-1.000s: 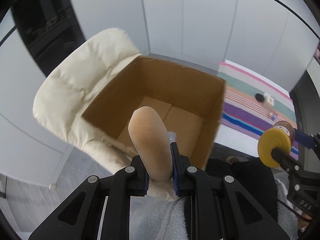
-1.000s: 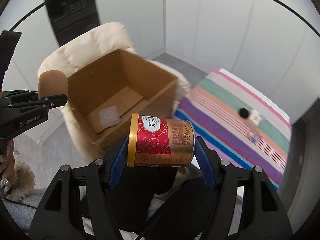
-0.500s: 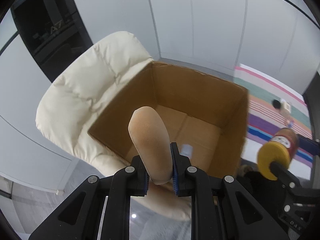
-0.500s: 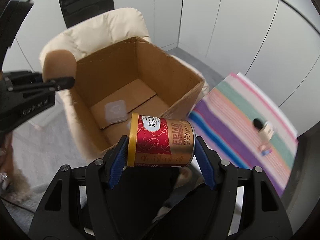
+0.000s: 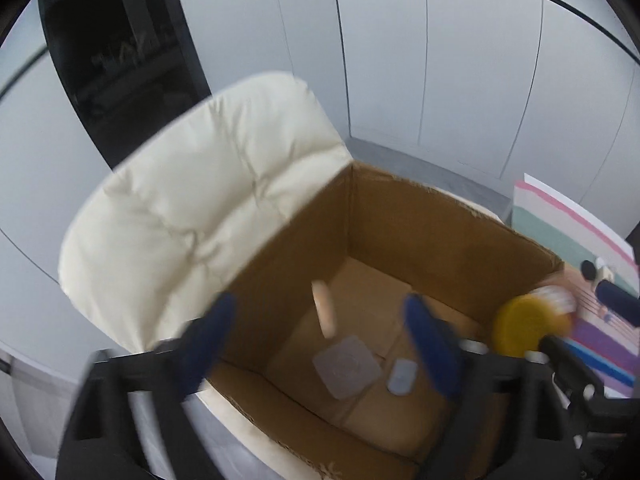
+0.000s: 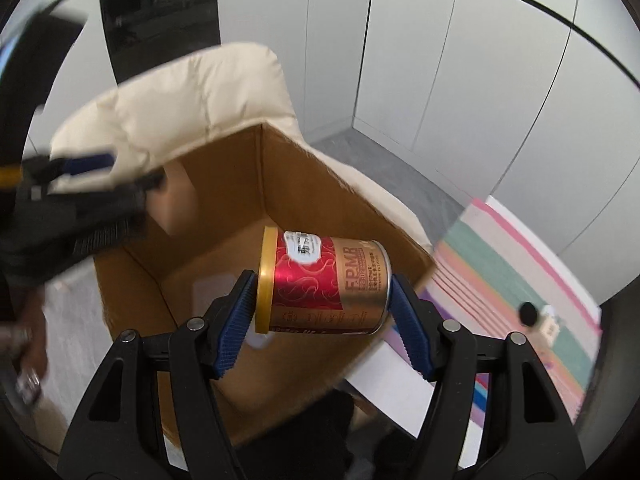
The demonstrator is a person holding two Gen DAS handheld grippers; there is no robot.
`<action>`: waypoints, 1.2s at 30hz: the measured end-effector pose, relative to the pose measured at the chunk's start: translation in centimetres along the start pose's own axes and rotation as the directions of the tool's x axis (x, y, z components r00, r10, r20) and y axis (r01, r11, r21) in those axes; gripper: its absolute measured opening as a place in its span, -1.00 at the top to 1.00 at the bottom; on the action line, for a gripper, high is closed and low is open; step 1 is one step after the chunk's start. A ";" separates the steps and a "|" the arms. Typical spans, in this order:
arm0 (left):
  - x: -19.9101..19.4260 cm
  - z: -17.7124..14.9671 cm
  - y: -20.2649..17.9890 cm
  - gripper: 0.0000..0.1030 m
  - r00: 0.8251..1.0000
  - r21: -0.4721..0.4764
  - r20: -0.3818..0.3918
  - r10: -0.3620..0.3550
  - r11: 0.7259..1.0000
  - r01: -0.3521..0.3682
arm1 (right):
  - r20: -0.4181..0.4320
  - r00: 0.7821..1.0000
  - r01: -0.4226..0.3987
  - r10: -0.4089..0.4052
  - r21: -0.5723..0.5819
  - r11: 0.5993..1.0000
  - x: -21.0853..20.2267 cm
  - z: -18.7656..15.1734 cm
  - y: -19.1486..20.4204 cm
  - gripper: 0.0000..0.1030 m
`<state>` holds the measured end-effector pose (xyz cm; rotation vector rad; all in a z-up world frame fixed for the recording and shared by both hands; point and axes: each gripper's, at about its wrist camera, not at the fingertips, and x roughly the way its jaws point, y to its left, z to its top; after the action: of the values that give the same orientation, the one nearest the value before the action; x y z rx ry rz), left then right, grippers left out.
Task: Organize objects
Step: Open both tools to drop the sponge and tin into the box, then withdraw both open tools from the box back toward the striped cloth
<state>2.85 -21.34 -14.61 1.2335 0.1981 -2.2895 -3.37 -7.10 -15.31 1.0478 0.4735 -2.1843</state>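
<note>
From the left wrist we look forward and down along the left tongs (image 5: 316, 344) into the open cardboard box (image 5: 432, 232), close above its near rim. From the right wrist we look along the right tongs (image 6: 322, 300), likewise near, from the box's other side. Both views share the box, the cream chair (image 5: 200, 200) under it, the striped mat (image 6: 520, 280) and each other's tongs.

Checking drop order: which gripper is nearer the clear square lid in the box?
Left. The left gripper, jaws open, hangs right above the lid in the box. The right gripper, holding the can, is over the box's near-right edge.
</note>
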 end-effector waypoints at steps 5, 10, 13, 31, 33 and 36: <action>0.4 -0.2 0.2 -0.90 0.999 -0.005 -0.027 -0.019 1.000 0.019 | 0.009 1.000 0.009 -0.009 0.053 0.999 0.4 0.3 -0.4 -1.00; 0.4 -0.4 0.1 -0.90 0.999 0.002 -0.036 -0.015 1.000 0.015 | -0.033 0.999 0.003 0.001 0.115 0.993 1.4 -0.3 -1.6 -1.00; 0.4 -0.4 0.1 -0.90 0.999 -0.002 -0.042 -0.031 1.000 0.031 | -0.053 0.999 0.014 -0.007 0.132 0.991 1.7 -0.8 -2.3 -1.00; -0.8 -1.6 0.2 -0.90 0.994 -0.008 -0.067 -0.083 0.997 0.083 | -0.060 0.997 0.053 -0.043 0.168 0.984 -1.0 -2.0 -3.1 -1.00; -1.4 -1.8 0.3 -0.90 0.995 -0.005 -0.057 -0.081 0.997 0.081 | -0.060 0.997 0.053 -0.043 0.166 0.985 -1.4 -2.1 -2.9 -1.00; -2.4 -2.4 0.6 -0.90 0.994 -0.010 -0.049 -0.095 0.995 0.095 | -0.063 0.997 0.050 -0.040 0.163 0.985 -2.2 -2.5 -2.6 -1.00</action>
<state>6.01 -20.10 -13.96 1.3040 0.2886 -2.3376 -2.86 -2.95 -15.02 1.2032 0.3508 -2.2683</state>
